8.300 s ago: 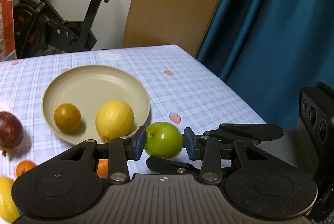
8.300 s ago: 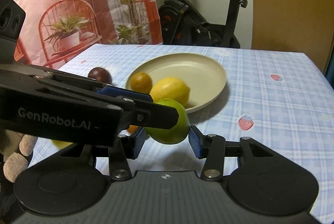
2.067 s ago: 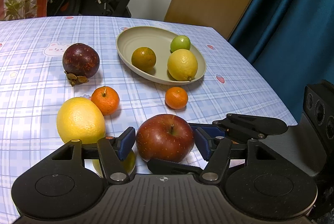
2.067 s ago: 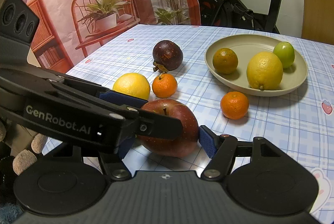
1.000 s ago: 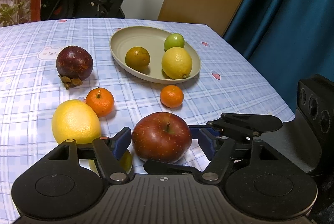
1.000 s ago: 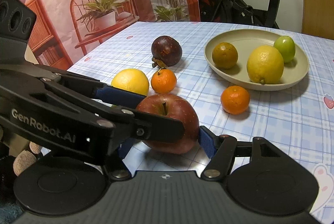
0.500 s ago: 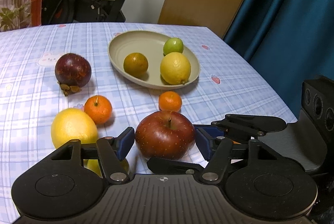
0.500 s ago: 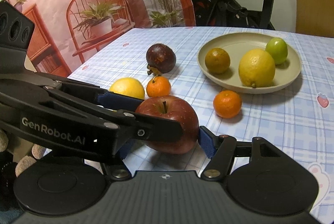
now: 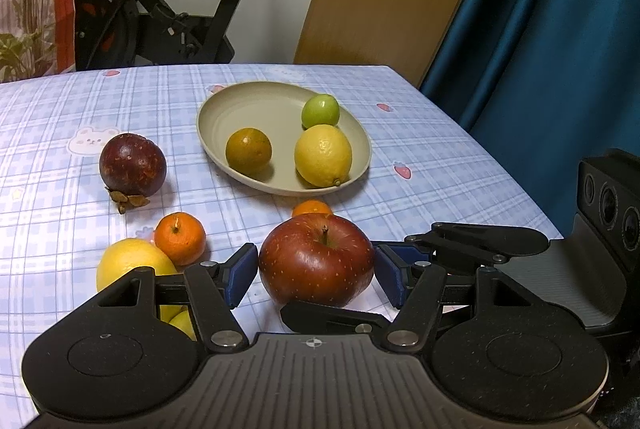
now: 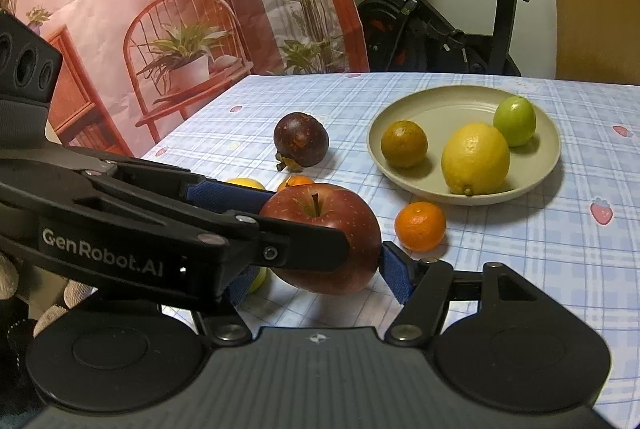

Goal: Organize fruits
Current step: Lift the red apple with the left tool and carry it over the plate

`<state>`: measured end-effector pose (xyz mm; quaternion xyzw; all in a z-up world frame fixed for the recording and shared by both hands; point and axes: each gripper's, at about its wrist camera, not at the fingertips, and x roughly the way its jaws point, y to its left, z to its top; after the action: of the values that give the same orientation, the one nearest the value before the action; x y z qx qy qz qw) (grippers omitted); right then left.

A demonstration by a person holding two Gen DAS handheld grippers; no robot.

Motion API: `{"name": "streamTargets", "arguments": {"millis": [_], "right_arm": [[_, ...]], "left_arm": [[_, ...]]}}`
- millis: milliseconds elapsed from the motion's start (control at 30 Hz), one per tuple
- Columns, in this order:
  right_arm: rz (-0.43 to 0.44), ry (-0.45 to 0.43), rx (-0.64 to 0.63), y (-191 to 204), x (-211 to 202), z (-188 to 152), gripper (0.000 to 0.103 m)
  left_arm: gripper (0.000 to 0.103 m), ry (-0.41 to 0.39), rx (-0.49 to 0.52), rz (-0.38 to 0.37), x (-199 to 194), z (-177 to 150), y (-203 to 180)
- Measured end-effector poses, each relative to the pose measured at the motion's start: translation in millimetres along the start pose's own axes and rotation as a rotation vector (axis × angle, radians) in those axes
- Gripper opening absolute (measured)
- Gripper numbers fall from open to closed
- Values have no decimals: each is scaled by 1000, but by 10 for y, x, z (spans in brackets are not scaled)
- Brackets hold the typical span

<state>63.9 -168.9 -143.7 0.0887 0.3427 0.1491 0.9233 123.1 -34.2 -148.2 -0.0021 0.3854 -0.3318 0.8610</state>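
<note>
Left wrist view: my left gripper (image 9: 316, 271) had its jaws partly open, gripping the red apple (image 9: 316, 261) above the surface (image 9: 48, 149), short of the plate (image 9: 224, 109). Right wrist view: my right gripper (image 10: 320, 265) clamped that apple (image 10: 332, 221) too, jaws equally part-open.

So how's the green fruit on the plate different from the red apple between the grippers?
The green fruit is clearly smaller than the red apple. The green fruit lies on the plate at its far side; the red apple is off the plate, between both grippers' blue pads. Both are round and smooth-skinned.
</note>
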Motion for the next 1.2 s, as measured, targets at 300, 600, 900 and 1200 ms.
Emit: {"name": "streamTargets", "arguments": {"millis": [300, 600, 900, 1200], "right_arm": [[-3, -3, -5, -12, -23, -14, 67], [-8, -24, -21, 5, -52, 27, 67], [-22, -70, -64, 60, -165, 262, 67], [-28, -140, -82, 17, -344, 689, 67]], "left_arm": [[67, -10, 3, 1, -7, -37, 0], [67, -43, 1, 1, -77, 14, 3], [67, -114, 11, 7, -211, 239, -65], [67, -192, 44, 11, -334, 651, -161]]}}
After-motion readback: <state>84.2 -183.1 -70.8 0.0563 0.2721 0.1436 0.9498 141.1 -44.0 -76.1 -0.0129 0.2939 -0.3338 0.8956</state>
